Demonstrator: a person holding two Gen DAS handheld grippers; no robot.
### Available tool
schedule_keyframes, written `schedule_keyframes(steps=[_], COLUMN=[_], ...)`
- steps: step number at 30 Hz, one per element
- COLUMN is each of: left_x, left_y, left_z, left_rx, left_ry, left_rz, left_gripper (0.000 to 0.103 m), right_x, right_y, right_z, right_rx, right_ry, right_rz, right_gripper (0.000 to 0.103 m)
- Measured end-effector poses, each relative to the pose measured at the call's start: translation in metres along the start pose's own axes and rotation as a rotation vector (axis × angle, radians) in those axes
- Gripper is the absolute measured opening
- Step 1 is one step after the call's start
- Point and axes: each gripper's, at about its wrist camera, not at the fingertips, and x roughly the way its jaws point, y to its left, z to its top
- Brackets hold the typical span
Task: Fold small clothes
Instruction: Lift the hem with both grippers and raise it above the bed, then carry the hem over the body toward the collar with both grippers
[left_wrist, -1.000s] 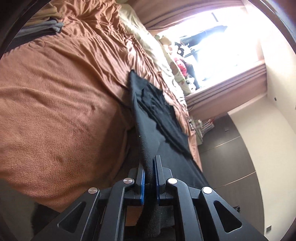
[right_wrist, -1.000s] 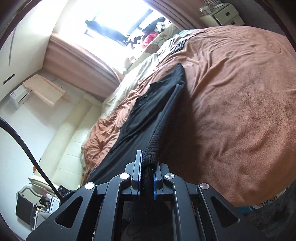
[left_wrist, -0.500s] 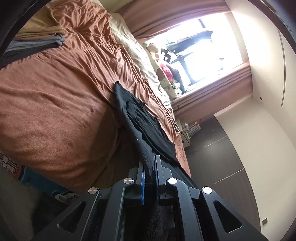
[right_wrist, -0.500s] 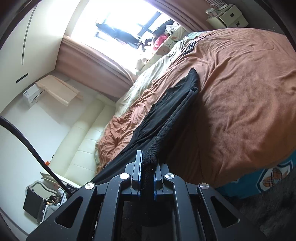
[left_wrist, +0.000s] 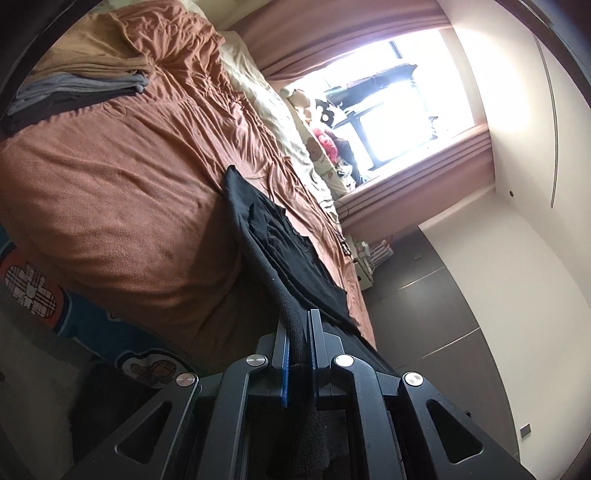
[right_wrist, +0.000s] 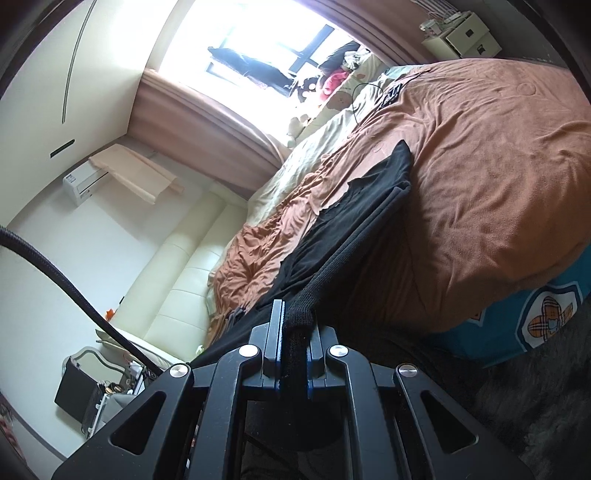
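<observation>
the black garment runs lengthwise straight ahead of both grippers, its far end lying on the rust-brown bedspread, its near ribbed edge off the bed's side. the left gripper has its jaws pinched narrow on one corner of that edge, the right gripper likewise on the other (neither looks nearer). a fold probably carries this edge forward toward the far end.

wrist views, rolled sideways, sharing bed
</observation>
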Motion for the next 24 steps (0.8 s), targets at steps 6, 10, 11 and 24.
schedule_keyframes(steps=[6, 10, 11, 24], left_x=[0.015, 0.027, 0.030, 0.086], left_y=[-0.005, -0.022, -0.027, -0.092], left_z=[0.011, 0.029, 0.035, 0.124], left_rx=[0.002, 0.030, 0.039, 0.171], left_ry=[-0.001, 0.003, 0.005, -0.011], left_rz=[-0.009, -0.007, -0.009, 0.039], left_gripper=[0.008, 0.008, 0.008, 0.008], right_x=[0.010, 0.026, 0.030, 0.107], right_y=[-0.003, 0.001, 0.003, 0.038], right_z=[0.018, 0.041, 0.046, 0.141], right_rx=[-0.019, -0.042, -0.050, -0.208], right_ry=[-0.007, -0.015, -0.018, -0.040], right_rz=[0.003, -0.005, -0.003, -0.059], right_gripper=[0.005, 0.005, 0.005, 0.005])
